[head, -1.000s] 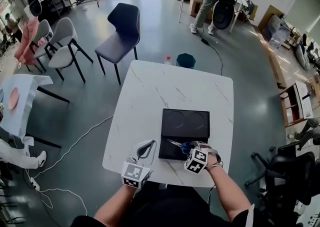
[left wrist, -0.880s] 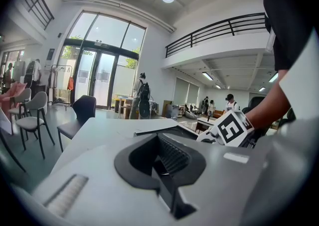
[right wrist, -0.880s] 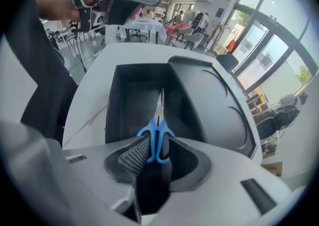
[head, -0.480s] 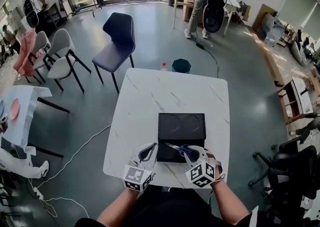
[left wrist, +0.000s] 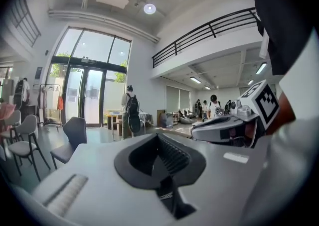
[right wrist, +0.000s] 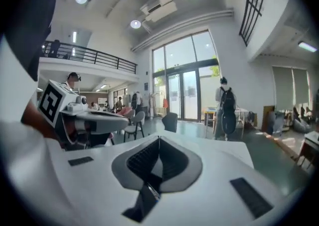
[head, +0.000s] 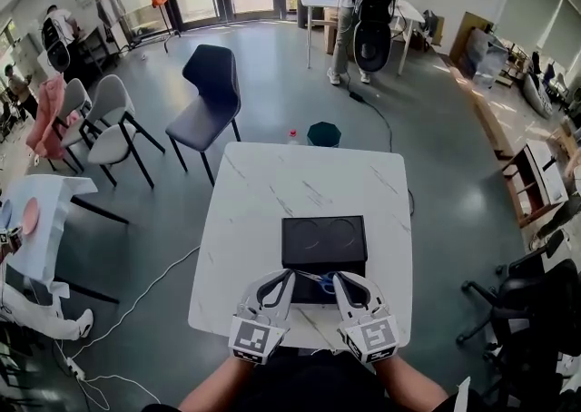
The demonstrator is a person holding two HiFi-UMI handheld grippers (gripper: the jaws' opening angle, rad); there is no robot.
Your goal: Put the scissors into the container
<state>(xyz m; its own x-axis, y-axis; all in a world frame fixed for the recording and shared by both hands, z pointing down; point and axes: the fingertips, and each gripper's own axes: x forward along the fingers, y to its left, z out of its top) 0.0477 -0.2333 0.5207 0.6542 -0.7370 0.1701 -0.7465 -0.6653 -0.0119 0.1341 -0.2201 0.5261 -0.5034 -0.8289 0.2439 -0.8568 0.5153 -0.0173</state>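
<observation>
The scissors (head: pixel 320 280), blue-handled, lie at the near end of the black container (head: pixel 324 236) on the white marble table (head: pixel 263 192). They show only in the head view. My right gripper (head: pixel 339 278) is just right of them at the container's near edge. Its jaws are closing and meet in the right gripper view (right wrist: pixel 159 141) with nothing between them. My left gripper (head: pixel 284 275) is just left of the scissors, shut and empty, its jaws together in the left gripper view (left wrist: pixel 158 138). Both grippers are tilted up and look out across the room.
A dark chair (head: pixel 211 93) stands beyond the table's far left corner. A teal stool (head: pixel 323 133) and a small bottle (head: pixel 292 136) sit at its far edge. A black office chair (head: pixel 522 297) is to the right, and a cable (head: pixel 136 288) runs over the floor on the left.
The right gripper held the scissors over the container; it has let them go and drawn back toward me. Both grippers now sit side by side at the near edge.
</observation>
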